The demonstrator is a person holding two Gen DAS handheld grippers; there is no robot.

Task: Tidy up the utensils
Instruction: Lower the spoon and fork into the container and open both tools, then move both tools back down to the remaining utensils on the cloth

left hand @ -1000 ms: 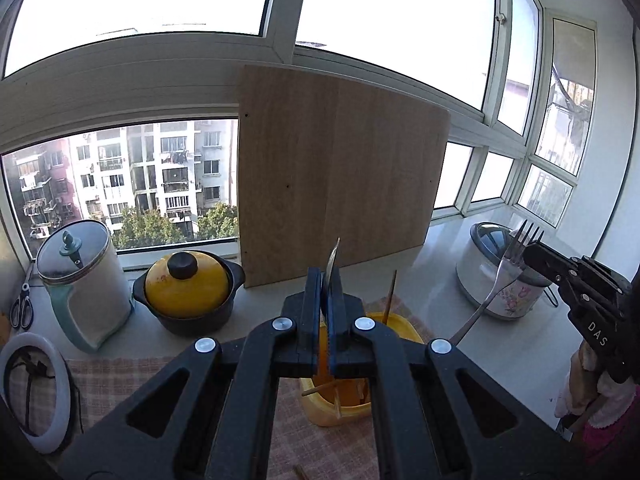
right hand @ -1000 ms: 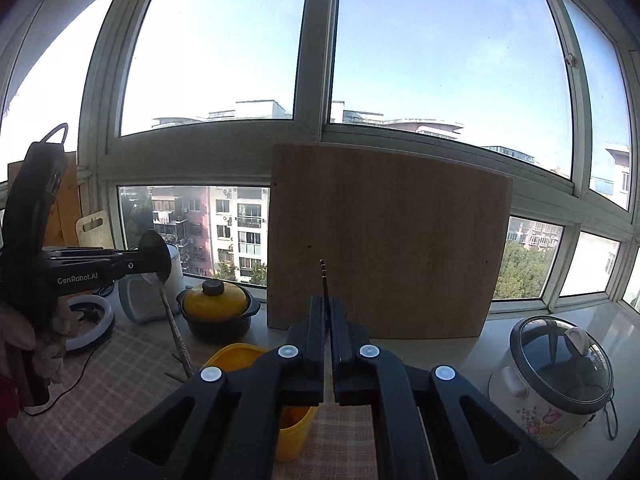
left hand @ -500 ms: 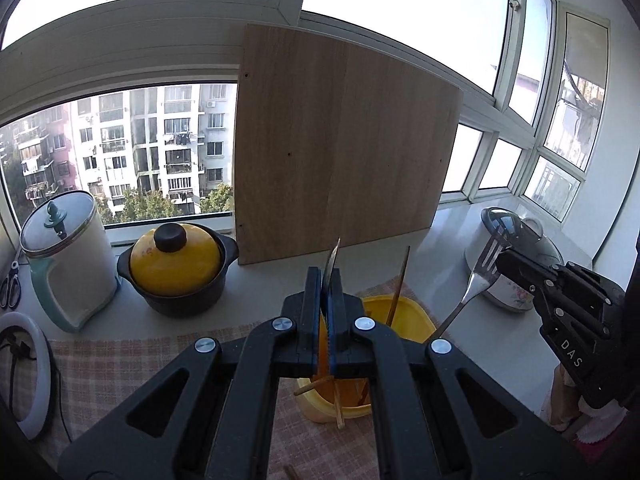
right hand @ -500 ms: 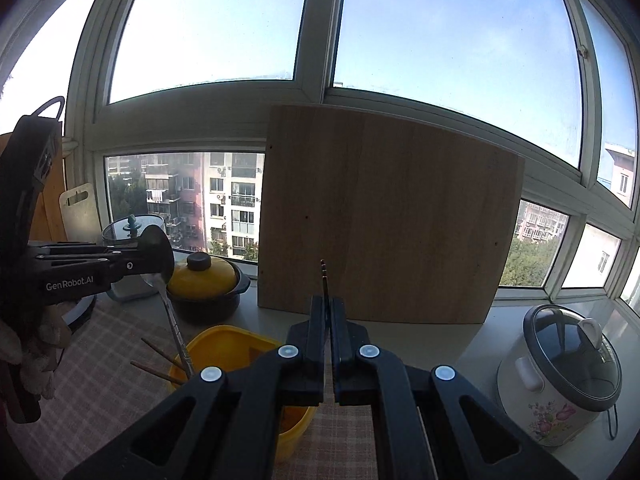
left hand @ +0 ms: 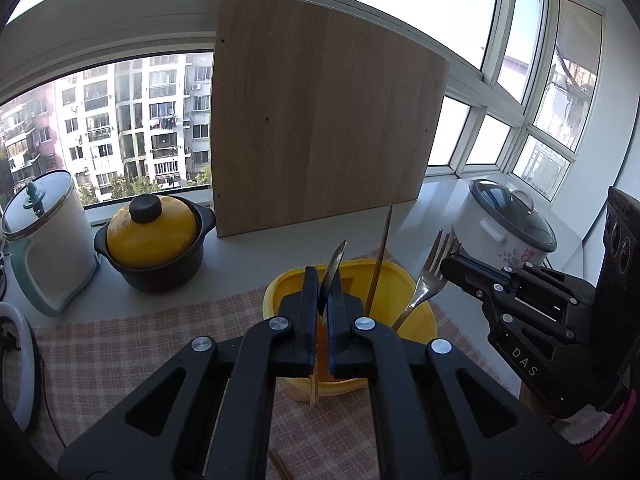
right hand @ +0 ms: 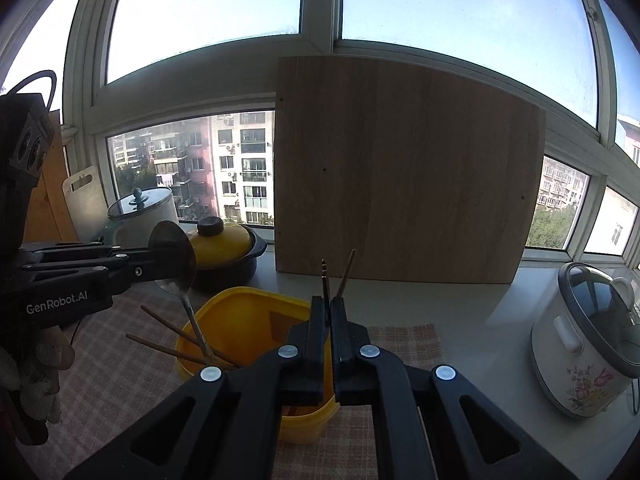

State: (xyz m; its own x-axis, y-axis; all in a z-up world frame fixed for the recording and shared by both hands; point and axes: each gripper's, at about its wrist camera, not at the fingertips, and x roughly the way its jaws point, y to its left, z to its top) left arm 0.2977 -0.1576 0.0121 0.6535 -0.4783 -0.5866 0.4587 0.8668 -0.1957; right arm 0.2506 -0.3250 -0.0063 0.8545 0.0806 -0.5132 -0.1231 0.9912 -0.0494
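I am clamping a spoon [right hand: 176, 258] in my left gripper [left hand: 320, 312], jaws pinched on its bowl, its handle reaching down into the tub [right hand: 240, 320]. My right gripper [right hand: 329, 320] is squeezing one fork [left hand: 430, 276] by its head, handle dipping into the same yellow tub, tines sticking up. Three chopsticks are sitting in that tub: two [right hand: 176, 330] leaning out over its left rim, one [left hand: 380, 256] standing nearly upright. The tub is resting on a checked cloth [left hand: 140, 344]. Behind it one board [right hand: 400, 176] is leaning on the window, one yellow-lidded pot [left hand: 154, 244] and one white canister [left hand: 44, 236] to its left, one rice cooker [right hand: 584, 340] well to the right.
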